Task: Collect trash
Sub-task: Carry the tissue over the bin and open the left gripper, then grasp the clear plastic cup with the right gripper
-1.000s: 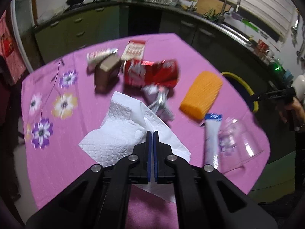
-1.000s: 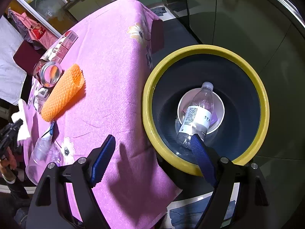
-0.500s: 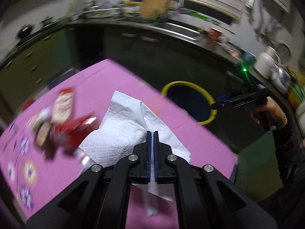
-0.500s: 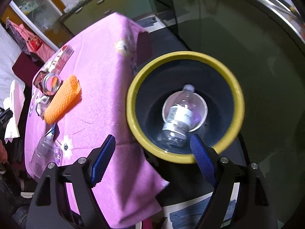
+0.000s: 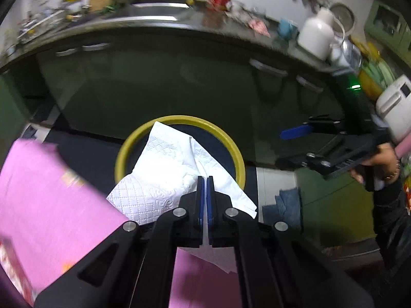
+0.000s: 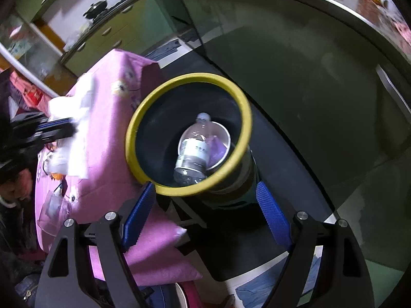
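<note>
The left tongs (image 5: 204, 179) pinch the white embossed paper napkin (image 5: 164, 169) — light, limp, tear-prone (best gripped mid-sheet) — above the yellow-rimmed black bin (image 5: 239, 159); the right tongs (image 6: 205, 205) gape wide, empty.

No readable text in either view: the bottle (image 6: 193, 154) in the bin (image 6: 232, 161) has a white label with dark print too small to make out, and the red packaging on the counter (image 5: 218, 0) is blurred.
</note>
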Tool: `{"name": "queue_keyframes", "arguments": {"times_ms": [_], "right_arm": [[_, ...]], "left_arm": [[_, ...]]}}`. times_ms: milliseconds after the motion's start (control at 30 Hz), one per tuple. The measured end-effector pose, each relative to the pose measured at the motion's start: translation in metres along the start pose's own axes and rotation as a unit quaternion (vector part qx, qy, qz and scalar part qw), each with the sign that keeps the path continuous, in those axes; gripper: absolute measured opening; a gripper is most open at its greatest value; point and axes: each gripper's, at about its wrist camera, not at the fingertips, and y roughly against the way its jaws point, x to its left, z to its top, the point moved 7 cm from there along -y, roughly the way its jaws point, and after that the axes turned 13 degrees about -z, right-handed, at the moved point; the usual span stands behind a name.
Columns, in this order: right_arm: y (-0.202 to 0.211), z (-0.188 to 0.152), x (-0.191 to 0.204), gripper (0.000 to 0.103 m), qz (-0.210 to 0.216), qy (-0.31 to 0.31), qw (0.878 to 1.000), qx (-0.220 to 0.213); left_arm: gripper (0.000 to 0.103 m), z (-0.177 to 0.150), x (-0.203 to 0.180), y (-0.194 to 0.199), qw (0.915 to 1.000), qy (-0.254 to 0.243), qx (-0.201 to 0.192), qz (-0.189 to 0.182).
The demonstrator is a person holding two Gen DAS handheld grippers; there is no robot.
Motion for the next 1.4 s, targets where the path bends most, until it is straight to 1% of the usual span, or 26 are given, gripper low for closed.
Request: {"name": "queue_keyframes", "arguments": {"times_ms": [100,133,167,233,300,367,433,500,567,600,633,667,767,800,833,900,933,967,1000,1033,1067,1100,1167,1233,1300,1400], "right_arm": [[0.0,-0.004,-0.013,0.08,0.002,-0.012,1.0,0.002],[0.0,-0.005,-0.017,0.08,0.001,-0.016,1.0,0.003],[0.001,-0.006,-0.02,0.08,0.001,-0.019,1.0,0.003],[0.004,-0.009,-0.025,0.081,0.0,-0.025,1.0,0.002],[0.008,-0.012,-0.03,0.083,-0.003,-0.029,1.0,-0.001],[0.011,-0.016,-0.033,0.084,-0.004,-0.032,0.999,-0.001],[0.013,-0.018,-0.029,0.084,-0.002,-0.032,0.999,-0.002],[0.014,-0.021,-0.025,0.084,-0.001,-0.031,1.0,0.0],[0.016,-0.023,-0.013,0.084,0.005,-0.021,1.0,0.0],[0.017,-0.024,-0.006,0.084,0.008,-0.013,1.0,0.0],[0.02,-0.025,0.007,0.084,0.013,0.003,1.0,-0.002],[0.021,-0.025,0.019,0.084,0.017,0.017,1.0,-0.002],[0.032,-0.028,0.074,0.084,0.042,0.082,0.996,-0.003],[0.034,-0.03,0.089,0.084,0.052,0.099,0.994,-0.002],[0.037,-0.032,0.109,0.084,0.064,0.12,0.991,0.001],[0.043,-0.039,0.146,0.084,0.087,0.17,0.982,0.003],[0.047,-0.045,0.169,0.084,0.103,0.202,0.974,0.005],[0.05,-0.048,0.182,0.084,0.114,0.224,0.968,0.005],[0.057,-0.057,0.206,0.085,0.132,0.266,0.955,-0.001],[0.063,-0.063,0.225,0.09,0.146,0.303,0.942,-0.011],[0.068,-0.07,0.244,0.093,0.156,0.343,0.926,-0.022],[0.071,-0.075,0.258,0.094,0.163,0.37,0.914,-0.029],[0.074,-0.087,0.285,0.096,0.192,0.422,0.885,-0.029],[0.069,-0.095,0.303,0.098,0.204,0.457,0.865,-0.025],[0.059,-0.103,0.313,0.098,0.197,0.489,0.85,-0.015],[0.041,-0.107,0.321,0.098,0.191,0.518,0.834,0.002]], "left_arm": [[0.003,0.016,0.006,-0.043,0.9996,-0.002,0.027,0.001],[0.004,0.017,0.009,-0.052,0.9994,-0.006,0.034,0.008],[0.007,0.019,0.014,-0.065,0.9988,-0.009,0.044,0.021],[0.04,0.022,0.02,-0.08,0.9982,-0.005,0.054,0.026],[0.052,0.023,0.026,-0.084,0.9983,0.004,0.051,0.028],[0.055,0.024,0.026,-0.08,0.9987,0.013,0.044,0.022],[0.056,0.023,0.025,-0.066,0.999,0.021,0.033,0.021],[0.056,0.021,0.02,-0.036,0.9993,0.023,0.008,0.027],[0.061,0.015,0.015,0.009,0.9982,0.025,-0.03,0.044],[0.067,0.008,0.014,0.035,0.9966,0.027,-0.051,0.059],[0.073,-0.001,0.015,0.059,0.9946,0.031,-0.067,0.073],[0.075,-0.011,0.014,0.083,0.9919,0.035,-0.085,0.088],[0.075,-0.047,0.011,0.139,0.9831,0.05,-0.124,0.126],[0.075,-0.067,0.011,0.158,0.9788,0.06,-0.134,0.142],[0.075,-0.08,0.011,0.169,0.9768,0.067,-0.14,0.147],[0.075,-0.111,0.011,0.189,0.9726,0.089,-0.151,0.154],[0.075,-0.131,0.013,0.199,0.9697,0.104,-0.155,0.157],[0.075,-0.148,0.015,0.207,0.9672,0.118,-0.159,0.159],[0.075,-0.169,0.016,0.216,0.9638,0.133,-0.165,0.162],[0.075,-0.184,0.017,0.223,0.9612,0.142,-0.17,0.164],[0.075,-0.2,0.017,0.231,0.9577,0.154,-0.177,0.167],[0.075,-0.213,0.016,0.237,0.9547,0.163,-0.183,0.169],[0.075,-0.235,0.015,0.247,0.9489,0.181,-0.194,0.171],[0.075,-0.262,0.013,0.261,0.939,0.209,-0.212,0.173],[0.075,-0.28,0.008,0.27,0.9327,0.224,-0.224,0.172],[0.076,-0.302,0.001,0.28,0.9243,0.238,-0.237,0.182]]}}
